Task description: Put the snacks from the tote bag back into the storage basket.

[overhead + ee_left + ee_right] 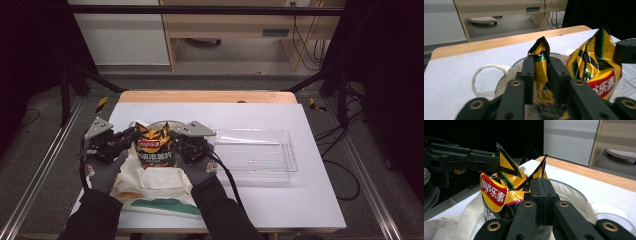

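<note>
While both hand-held tools work the same snack packet, the right gripper (541,195) has its jaws pressed together on a pointed corner of the crisp bag (154,145), and the left gripper (541,75) has its jaws either side of the opposite corner, seemingly pinching the foil, though the pads' contact is hard to confirm. The packet stands upright in the mouth of a white cloth tote bag (155,182) at about 9 o'clock from the table's centre, its torn-looking top splayed into yellow-and-black points. Puffy, glossy and thin, the bag probably weighs next to nothing, crumples at a touch and slides between hard pads; its contents would likely crush under a squeeze on the belly. Crimped top corners, where both tools now sit, look like the safest holds, since the seam is flat and stiffer than the body. A soft tote beneath gives little support and may fold or drag along with any pull. At 3 o'clock from the packet lies a clear plastic tray (287,150), on the white table cover (280,200). Beyond the table's wooden far edge (207,96) at 12 o'clock stand pale cabinets and trailing cables on a grey floor.
</note>
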